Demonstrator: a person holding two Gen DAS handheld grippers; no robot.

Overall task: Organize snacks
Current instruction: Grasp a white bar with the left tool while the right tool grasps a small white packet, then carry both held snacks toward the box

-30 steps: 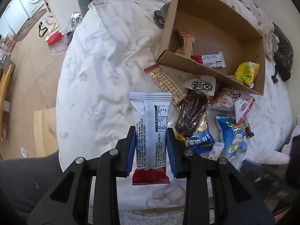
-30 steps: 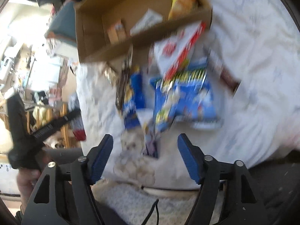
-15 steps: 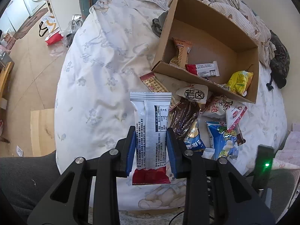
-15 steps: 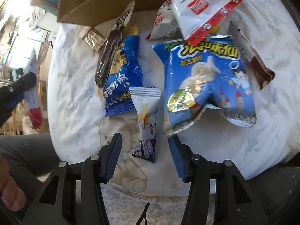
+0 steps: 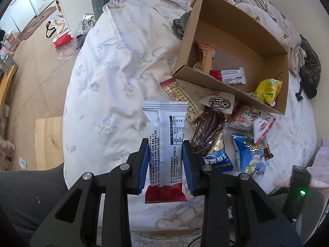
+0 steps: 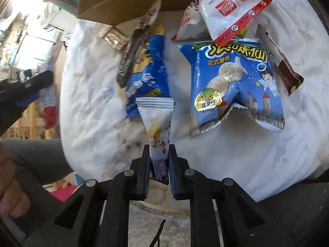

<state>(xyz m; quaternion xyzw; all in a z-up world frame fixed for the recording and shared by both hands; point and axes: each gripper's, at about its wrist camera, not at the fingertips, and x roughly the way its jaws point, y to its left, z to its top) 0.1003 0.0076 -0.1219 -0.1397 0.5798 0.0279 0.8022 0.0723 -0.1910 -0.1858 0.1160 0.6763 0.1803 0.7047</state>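
Note:
My left gripper is shut on a long white snack bar with a red end, held above the quilt. My right gripper has its jaws closing tight on a small white packet; both pads press its lower half. Loose snacks lie just beyond: a blue puffed bag, a blue packet, a white-and-red packet and a brown bar. The open cardboard box behind them holds an orange packet, a white-and-red bar and a yellow bag.
Everything lies on a bed with a white flowered quilt. Its edge drops to a tan floor on the left, with a wooden board and bags. A person's grey-trousered leg is near the bed's front edge. Rumpled bedding lies behind the box.
My right gripper came down toward the pile and shut on the small white packet, which now lifts off the quilt. My left gripper kept the bar and stayed put.

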